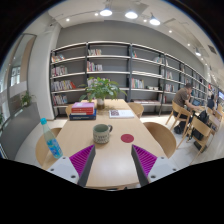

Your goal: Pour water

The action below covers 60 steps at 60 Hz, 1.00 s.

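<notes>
On smooth wood table (100,135), claw (113,160) wide open, empty, w/ slim blue bottle (50,137) nearby

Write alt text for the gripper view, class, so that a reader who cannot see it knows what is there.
An open gripper hovers over a wooden table, holding nothing, with a blue water bottle ahead to its left and a red coaster just beyond its fingers. Farther off are a potted plant, stacked books, bookshelves and a seated person.

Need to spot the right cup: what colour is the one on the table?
Pink-red, the cup ahead of the open tool; gripper view.
</notes>
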Motion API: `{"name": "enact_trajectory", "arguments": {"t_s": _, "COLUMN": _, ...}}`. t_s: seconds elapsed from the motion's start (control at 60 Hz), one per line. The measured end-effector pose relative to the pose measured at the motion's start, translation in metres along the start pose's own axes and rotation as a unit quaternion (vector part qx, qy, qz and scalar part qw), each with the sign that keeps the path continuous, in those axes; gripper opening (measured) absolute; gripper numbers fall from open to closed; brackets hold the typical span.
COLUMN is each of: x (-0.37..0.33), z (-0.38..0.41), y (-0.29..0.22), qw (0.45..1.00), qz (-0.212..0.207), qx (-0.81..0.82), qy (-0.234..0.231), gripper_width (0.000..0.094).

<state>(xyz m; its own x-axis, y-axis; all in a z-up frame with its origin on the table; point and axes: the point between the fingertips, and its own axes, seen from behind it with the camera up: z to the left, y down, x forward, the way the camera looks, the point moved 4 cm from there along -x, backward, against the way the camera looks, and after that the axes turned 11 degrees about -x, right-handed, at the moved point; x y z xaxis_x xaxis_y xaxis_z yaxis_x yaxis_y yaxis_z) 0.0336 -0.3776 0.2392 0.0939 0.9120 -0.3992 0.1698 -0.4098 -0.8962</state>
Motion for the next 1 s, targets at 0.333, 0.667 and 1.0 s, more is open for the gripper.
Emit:
{"name": "enact_trajectory", "arguments": {"t_s": 0.333, "x": 0.02, "z": 0.129, "y": 0.034, "qw": 0.996, "qz": -0.002, "qx": -0.024, "qy": -0.082, "gripper_width": 0.0727}}
{"name": "enact_trajectory", "arguments": {"t_s": 0.667, "x": 0.08, "z": 0.273, "y": 0.026, "qw": 0.987, "qz": 0.0, "qx": -0.047, "qy": -0.152, "gripper_width": 0.0738}}
{"name": "enact_trajectory", "arguments": {"t_s": 1.0, "x": 0.171, "z": 0.318, "y": -0.002, "qw": 0.989, "qz": -0.026, "qx": -0.05, "qy": -0.133, "gripper_width": 0.074}}
